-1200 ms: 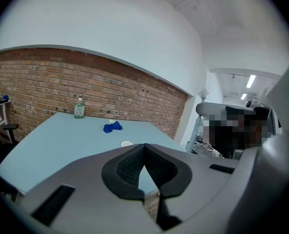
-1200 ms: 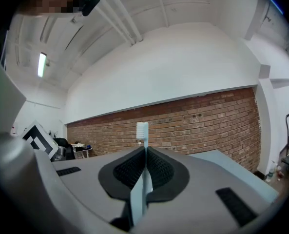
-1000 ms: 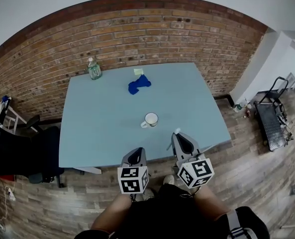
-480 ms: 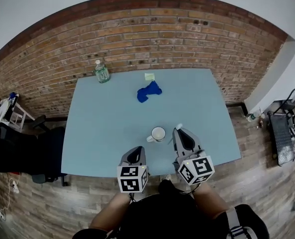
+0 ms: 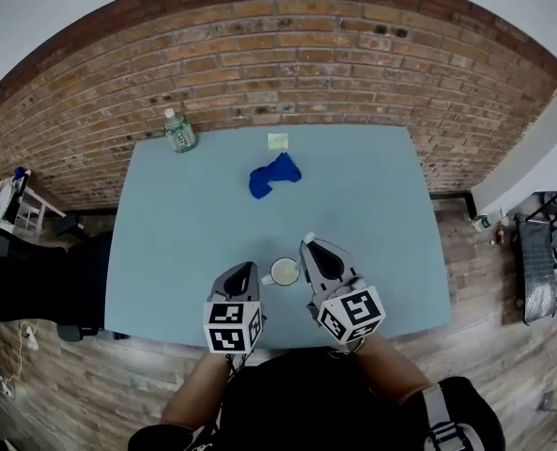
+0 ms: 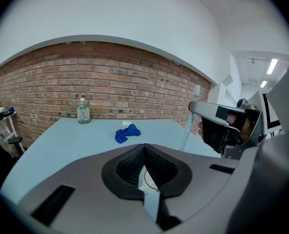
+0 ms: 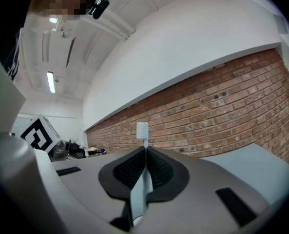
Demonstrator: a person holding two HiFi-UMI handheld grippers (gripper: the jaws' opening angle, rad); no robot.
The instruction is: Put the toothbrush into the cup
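My right gripper's [image 7: 145, 152] jaws pinched the light, stiff, probably slippery toothbrush [image 7: 142, 129] by its slim handle, beside the cup [image 5: 285, 272] at lower centre; my left gripper's [image 6: 144, 147] jaws were pressed together, empty.

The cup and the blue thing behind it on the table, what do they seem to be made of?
The cup looks like glazed ceramic: it is white and smooth, with a handle. Enamelled metal is also possible. The blue thing looks like soft cloth: it is matte and crumpled into folds.
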